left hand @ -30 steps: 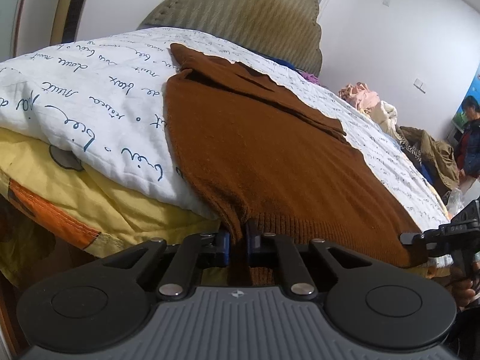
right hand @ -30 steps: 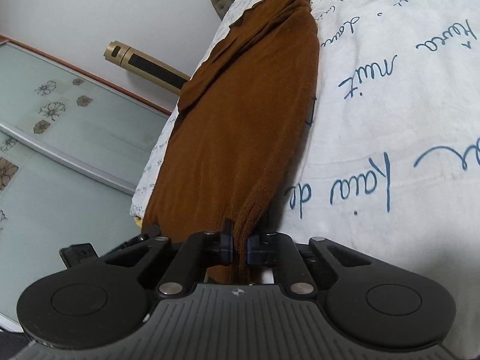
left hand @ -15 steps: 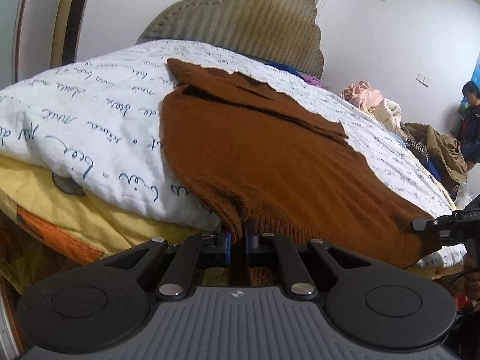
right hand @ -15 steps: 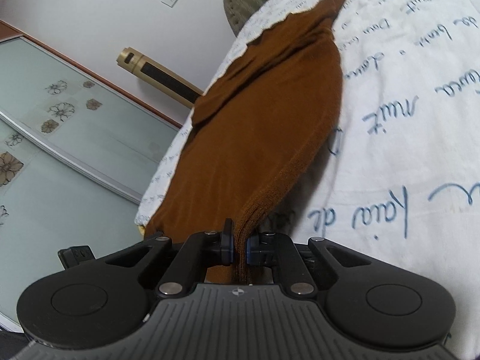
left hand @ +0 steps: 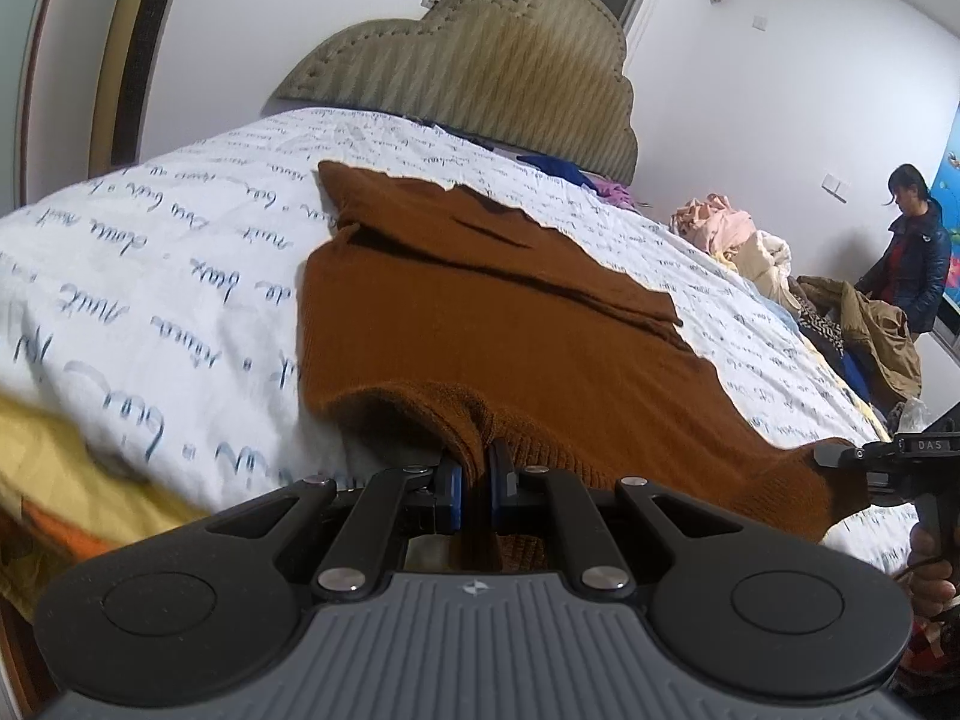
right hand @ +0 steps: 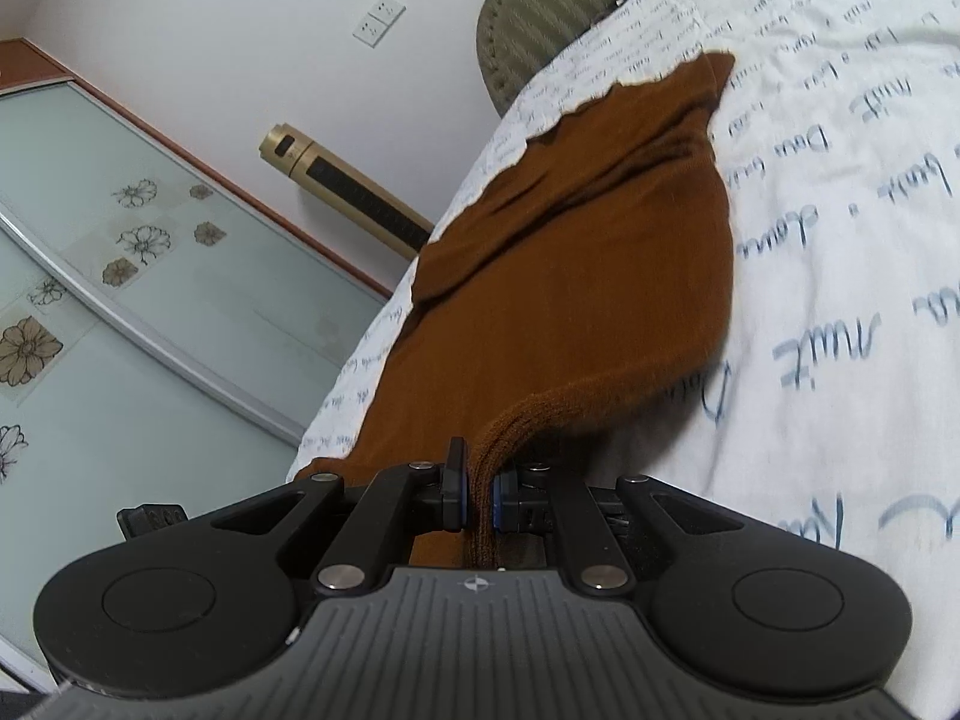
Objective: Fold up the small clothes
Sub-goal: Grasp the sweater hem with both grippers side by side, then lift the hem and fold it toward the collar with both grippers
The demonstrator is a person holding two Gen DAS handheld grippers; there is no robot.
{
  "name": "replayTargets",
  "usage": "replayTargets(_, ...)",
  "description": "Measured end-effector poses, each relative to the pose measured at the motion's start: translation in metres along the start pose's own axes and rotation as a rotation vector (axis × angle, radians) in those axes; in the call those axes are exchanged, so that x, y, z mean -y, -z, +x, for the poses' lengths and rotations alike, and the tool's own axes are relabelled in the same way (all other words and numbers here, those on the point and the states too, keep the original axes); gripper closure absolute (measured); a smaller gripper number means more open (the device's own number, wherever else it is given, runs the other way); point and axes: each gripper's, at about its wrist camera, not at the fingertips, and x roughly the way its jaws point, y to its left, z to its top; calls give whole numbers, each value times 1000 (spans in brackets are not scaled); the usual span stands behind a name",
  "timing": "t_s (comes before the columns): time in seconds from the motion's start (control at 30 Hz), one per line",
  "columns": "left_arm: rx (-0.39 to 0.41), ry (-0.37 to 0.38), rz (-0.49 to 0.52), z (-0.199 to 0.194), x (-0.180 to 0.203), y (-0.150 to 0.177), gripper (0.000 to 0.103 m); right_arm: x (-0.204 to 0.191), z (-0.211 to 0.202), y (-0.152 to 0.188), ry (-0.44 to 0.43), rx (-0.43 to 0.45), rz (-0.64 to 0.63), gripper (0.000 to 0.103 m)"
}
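A brown knit sweater [left hand: 492, 324] lies spread on the white quilt [left hand: 150, 276] with blue handwriting, its sleeves folded across the far part. My left gripper [left hand: 477, 480] is shut on the ribbed hem at the near left corner, which is raised off the quilt. In the left wrist view my right gripper [left hand: 840, 456] pinches the other hem corner at the right edge. In the right wrist view the sweater [right hand: 588, 276] runs away from my right gripper [right hand: 478, 495], which is shut on the bunched hem. The left gripper's tip [right hand: 150, 519] shows at the lower left.
A padded headboard [left hand: 516, 60] stands at the far end of the bed. Loose clothes [left hand: 750, 240] are piled at the bed's right side, where a person [left hand: 915, 258] stands. A gold tower fan [right hand: 348, 195] and sliding glass doors [right hand: 120, 300] lie beyond the bed's left side.
Both grippers have risen with the hem, so the near edge of the sweater now lifts off the quilt. The grip on both corners is unchanged.
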Motion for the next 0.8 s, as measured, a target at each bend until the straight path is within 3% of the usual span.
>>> replayTargets(0.3,-20,-80,87,31,17,-24,95,-3,17,-31,36,42,-32,90)
replayTargets(0.8,-33,-156,97,70,16,-60,95,7,43,-75,79,98,-21,90)
